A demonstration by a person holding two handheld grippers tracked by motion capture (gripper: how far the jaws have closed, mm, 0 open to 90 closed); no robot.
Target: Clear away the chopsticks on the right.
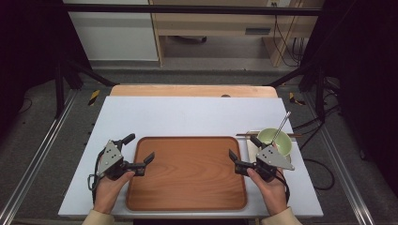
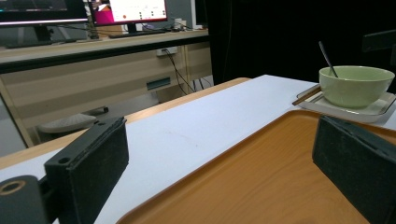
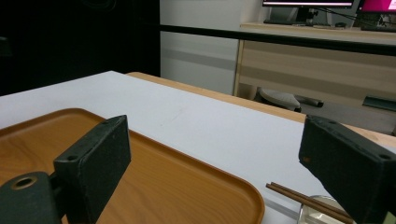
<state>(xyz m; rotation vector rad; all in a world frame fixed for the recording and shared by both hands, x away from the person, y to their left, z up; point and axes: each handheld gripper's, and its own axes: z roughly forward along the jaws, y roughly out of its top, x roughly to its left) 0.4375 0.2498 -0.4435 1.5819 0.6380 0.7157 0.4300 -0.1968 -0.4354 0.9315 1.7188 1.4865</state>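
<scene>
- High view: left gripper (image 1: 140,152) hangs over the left edge of the wooden tray (image 1: 187,197), jaws wide apart, nothing between them.
- Right gripper (image 1: 244,153) sits at the tray's right edge, jaws also spread, holding nothing.
- Tray lies flat on the white mat (image 1: 187,115), centred near the person's side, bare inside.
- Green bowl (image 1: 275,139) with a spoon (image 1: 281,124) leaning in it stands on a small square plate (image 1: 252,149) just right of the tray, close behind the right gripper; chopsticks (image 1: 244,135) lie at the plate's far side.
- Risk: each gripper's inner jaw is over the tray floor and outer jaw over the mat, so the rim is roughly between them; closing too high would likely miss the thin rim or pinch only its lip and slip.
- Risk: uneven lift between the two hands would tilt the tray.
- Risk: right gripper is near the bowl; a swing outward could knock the spoon or nudge the plate.
- Left gripper view: tray (image 2: 261,182) rim runs between the two black jaws, bowl (image 2: 356,85) far off at right.
- Right gripper view: tray (image 3: 187,191) corner lies between the jaws, chopsticks (image 3: 308,201) just past it by the right-hand jaw.
</scene>
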